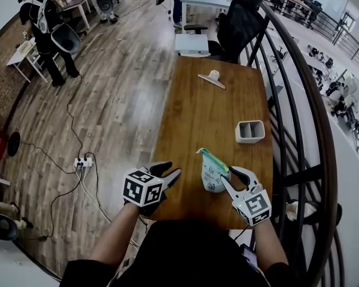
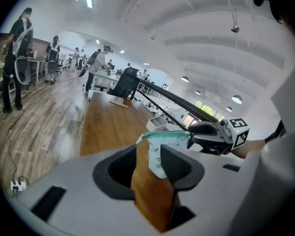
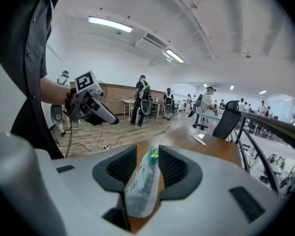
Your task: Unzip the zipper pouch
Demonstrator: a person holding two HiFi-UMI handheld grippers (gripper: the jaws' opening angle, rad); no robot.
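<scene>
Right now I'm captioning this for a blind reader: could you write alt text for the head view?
A zipper pouch with a teal top stands near the front edge of a wooden table, the right gripper open around its right end. The left gripper hovers open to its left, clear of it. A white two-compartment tray sits farther back.

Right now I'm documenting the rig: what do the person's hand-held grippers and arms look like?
The left hand-held gripper and right hand-held gripper: light grey, black ribbed pads, white cube with black square markers. Dark top, forearms uncovered.
</scene>
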